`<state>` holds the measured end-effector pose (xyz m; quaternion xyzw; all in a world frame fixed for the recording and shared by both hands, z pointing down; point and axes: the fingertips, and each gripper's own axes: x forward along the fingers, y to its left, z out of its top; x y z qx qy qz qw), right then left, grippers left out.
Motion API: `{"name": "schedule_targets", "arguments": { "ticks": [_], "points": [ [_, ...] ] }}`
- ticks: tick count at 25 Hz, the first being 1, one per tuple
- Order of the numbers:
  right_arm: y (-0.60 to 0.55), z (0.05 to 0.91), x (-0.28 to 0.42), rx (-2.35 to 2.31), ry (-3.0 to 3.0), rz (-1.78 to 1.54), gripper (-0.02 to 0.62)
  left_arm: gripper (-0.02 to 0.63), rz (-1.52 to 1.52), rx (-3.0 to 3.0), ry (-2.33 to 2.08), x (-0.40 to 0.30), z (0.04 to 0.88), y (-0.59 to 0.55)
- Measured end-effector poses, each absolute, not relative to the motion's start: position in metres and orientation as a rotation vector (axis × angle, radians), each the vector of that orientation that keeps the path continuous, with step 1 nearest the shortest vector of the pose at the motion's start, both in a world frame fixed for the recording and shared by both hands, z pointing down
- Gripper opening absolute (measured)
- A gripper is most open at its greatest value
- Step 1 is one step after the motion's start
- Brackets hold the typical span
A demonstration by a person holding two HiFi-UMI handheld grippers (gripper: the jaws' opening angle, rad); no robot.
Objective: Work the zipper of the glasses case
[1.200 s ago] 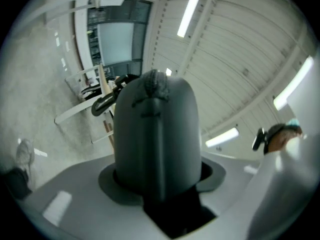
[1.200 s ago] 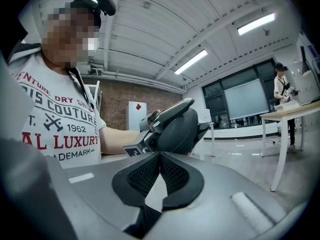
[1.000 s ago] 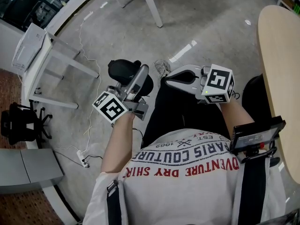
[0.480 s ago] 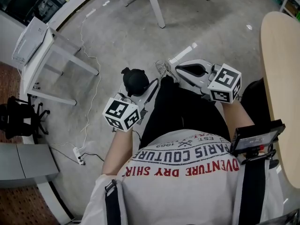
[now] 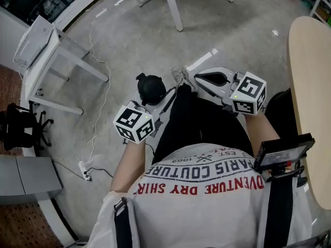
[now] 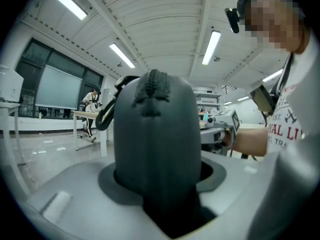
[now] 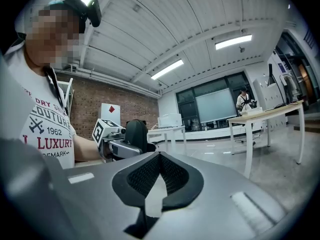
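Observation:
The black glasses case (image 5: pixel 151 89) stands out of my left gripper (image 5: pixel 158 101), whose jaws are shut on its lower part, above the person's left knee. In the left gripper view the case (image 6: pixel 154 134) fills the middle, its zipper seam (image 6: pixel 152 85) running over the rounded top and a black loop (image 6: pixel 106 115) hanging at its left. My right gripper (image 5: pixel 197 78) is held a short way to the right of the case, apart from it, shut with nothing in it. In the right gripper view its mesh pads meet at the tips (image 7: pixel 159 157), and the case (image 7: pixel 136 133) shows beyond them.
A round-edged wooden table (image 5: pixel 310 76) runs down the right. A white desk (image 5: pixel 49 50) stands at the left, white table legs (image 5: pixel 170 6) at the top. A cable and a power strip (image 5: pixel 84 170) lie on the grey floor. The person's black trousers (image 5: pixel 201 123) lie below both grippers.
The left gripper has turned so its marker cube faces up, and the case has shifted right and a little farther away. The right gripper has drifted slightly right. Little differs over the last half second.

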<state>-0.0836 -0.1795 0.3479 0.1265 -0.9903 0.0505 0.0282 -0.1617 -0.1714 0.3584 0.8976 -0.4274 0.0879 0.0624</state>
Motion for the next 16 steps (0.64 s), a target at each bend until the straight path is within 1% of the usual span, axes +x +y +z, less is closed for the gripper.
{"name": "schedule_targets", "arguments": {
  "ticks": [16],
  "points": [
    [-0.1780, 0.3548, -0.0863, 0.372, -3.041, 0.146, 0.000, 0.244, 0.223, 2.693, -1.254, -0.1615, 0.3587, -0.1744]
  ]
}}
